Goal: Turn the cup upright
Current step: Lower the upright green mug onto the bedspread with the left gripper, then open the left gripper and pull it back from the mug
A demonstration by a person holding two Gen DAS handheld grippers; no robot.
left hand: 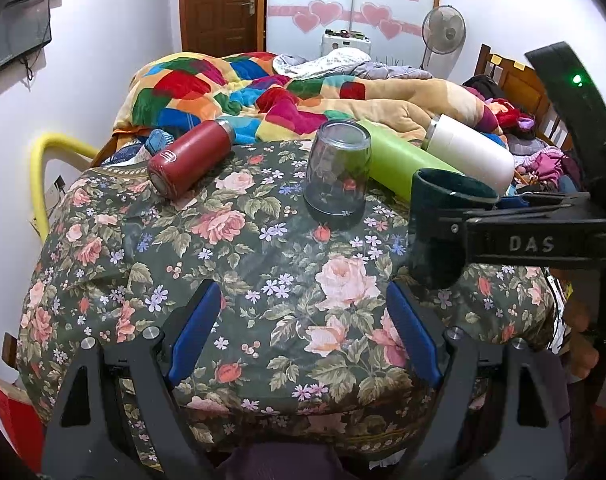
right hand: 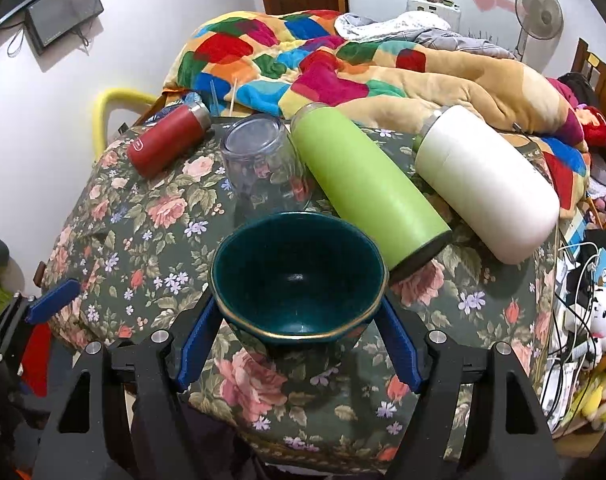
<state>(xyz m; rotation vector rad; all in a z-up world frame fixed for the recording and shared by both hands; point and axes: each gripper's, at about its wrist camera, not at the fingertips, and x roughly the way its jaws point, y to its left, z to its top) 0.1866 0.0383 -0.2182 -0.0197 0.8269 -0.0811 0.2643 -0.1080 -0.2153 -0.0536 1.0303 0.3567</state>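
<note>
A dark teal cup with a gold rim (right hand: 299, 276) sits mouth up between the blue pads of my right gripper (right hand: 299, 340), which is shut on it just above the floral cloth. In the left wrist view the same cup (left hand: 439, 224) is held at the right by the right gripper (left hand: 451, 220). My left gripper (left hand: 305, 336) is open and empty over the cloth, near its front edge. A clear glass (left hand: 337, 172) stands upside down on the cloth behind; it also shows in the right wrist view (right hand: 263, 168).
A red flask (left hand: 191, 158), a green bottle (right hand: 367, 188) and a white bottle (right hand: 487, 180) lie on their sides on the floral cloth (left hand: 231, 264). A colourful blanket (left hand: 263, 92) is piled behind. Cables and toys (right hand: 599, 320) crowd the right edge.
</note>
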